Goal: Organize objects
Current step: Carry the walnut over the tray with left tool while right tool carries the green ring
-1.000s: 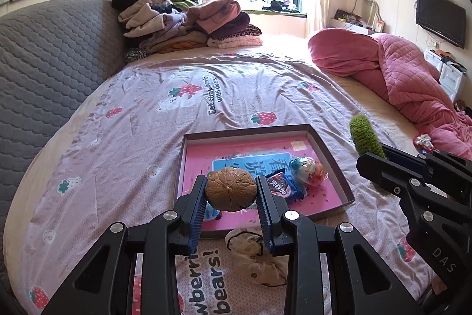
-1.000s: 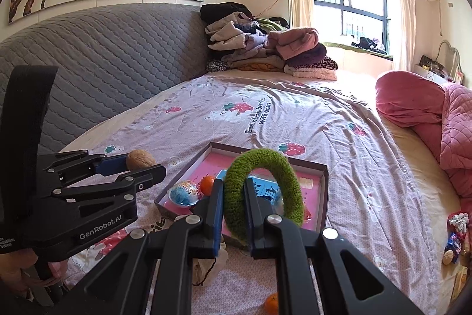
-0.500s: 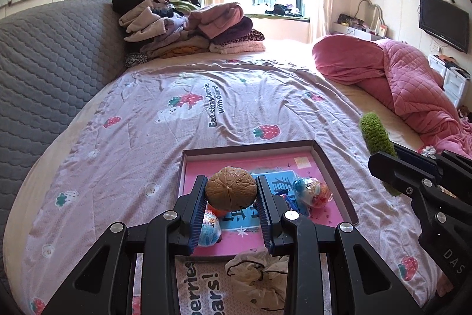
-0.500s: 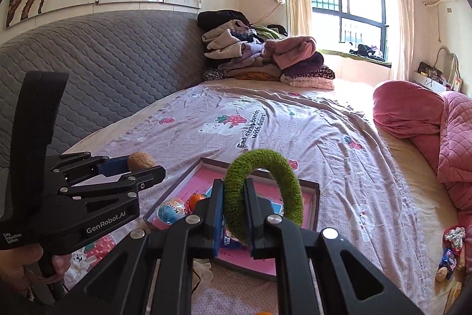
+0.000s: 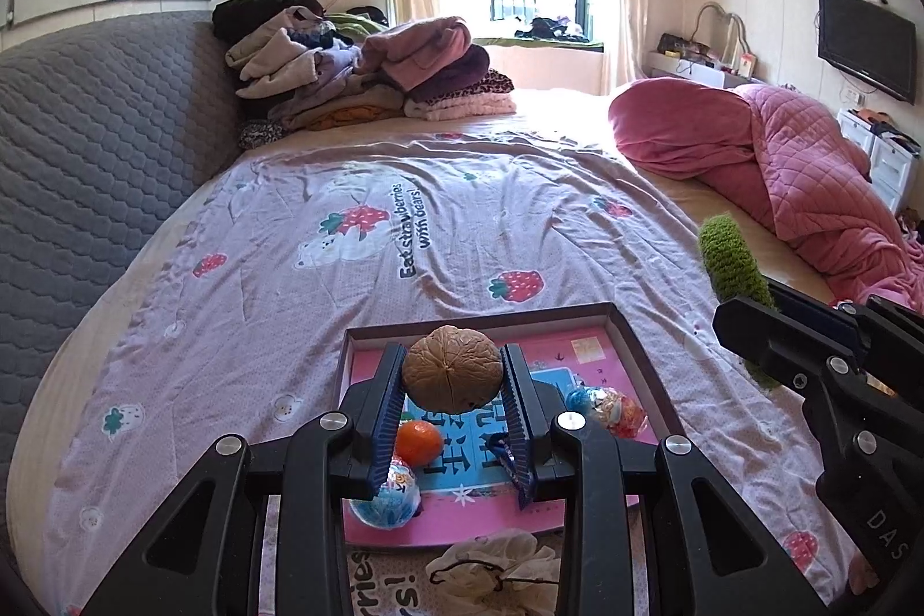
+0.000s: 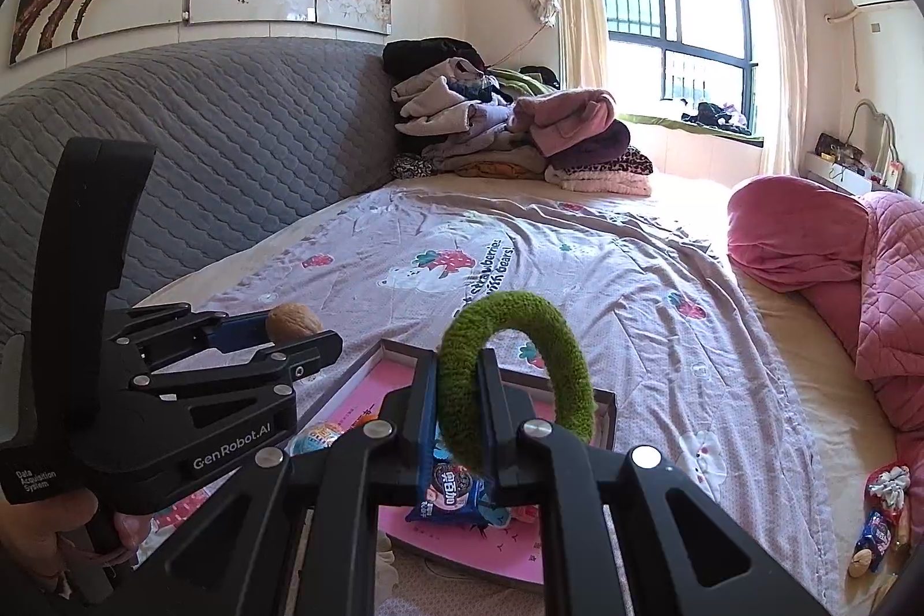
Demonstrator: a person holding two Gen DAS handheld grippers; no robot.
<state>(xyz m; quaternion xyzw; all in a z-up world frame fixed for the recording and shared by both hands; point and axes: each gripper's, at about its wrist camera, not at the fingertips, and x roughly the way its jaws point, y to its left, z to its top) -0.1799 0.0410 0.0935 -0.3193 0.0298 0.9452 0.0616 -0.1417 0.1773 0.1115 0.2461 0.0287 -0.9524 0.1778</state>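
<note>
My left gripper [image 5: 451, 376] is shut on a brown walnut [image 5: 451, 369] and holds it above the near part of a shallow pink-lined tray [image 5: 583, 316] on the bed. The tray holds an orange [image 5: 418, 441], two foil-wrapped eggs [image 5: 388, 497] and a blue snack packet [image 6: 453, 492]. My right gripper [image 6: 456, 408] is shut on a green fuzzy ring [image 6: 520, 368] and holds it over the tray's right side. The ring [image 5: 730, 264] and the right gripper also show at the right in the left wrist view. The left gripper [image 6: 277, 333] with the walnut shows in the right wrist view.
A crumpled white cloth [image 5: 491, 570] lies just before the tray. Small items [image 6: 880, 512] lie near the bed's right edge. A pink quilt [image 5: 797, 177] is at the right, a clothes pile [image 5: 369, 67] at the far end, and a grey padded headboard [image 5: 86, 142] on the left.
Both grippers have risen and drawn back a little with their loads. The tray now sits lower and nearer in both views. The orange in the tray has come into view.
</note>
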